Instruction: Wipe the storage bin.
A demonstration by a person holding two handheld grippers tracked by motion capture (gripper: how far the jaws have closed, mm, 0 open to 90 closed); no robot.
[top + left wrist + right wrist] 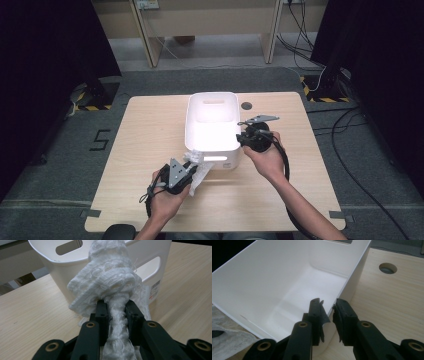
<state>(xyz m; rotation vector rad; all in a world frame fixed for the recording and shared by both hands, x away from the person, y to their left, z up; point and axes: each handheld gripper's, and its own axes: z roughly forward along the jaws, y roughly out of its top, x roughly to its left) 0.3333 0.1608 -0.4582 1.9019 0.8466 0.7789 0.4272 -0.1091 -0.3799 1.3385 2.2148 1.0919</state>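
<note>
- My left gripper (117,307) has its fingers pinching a white rag (110,282); the cloth bunches up past the tips, right against the near wall of the white bin (212,145).
- My right gripper (328,306) has its fingers clamped on the bin's right wall, one inside, one outside.
- Count: one rag, one bin, two grippers.
- The bin sits mid-bench (150,130), with bare wood left, right and in front, and a round hole (246,106) just behind it.
</note>
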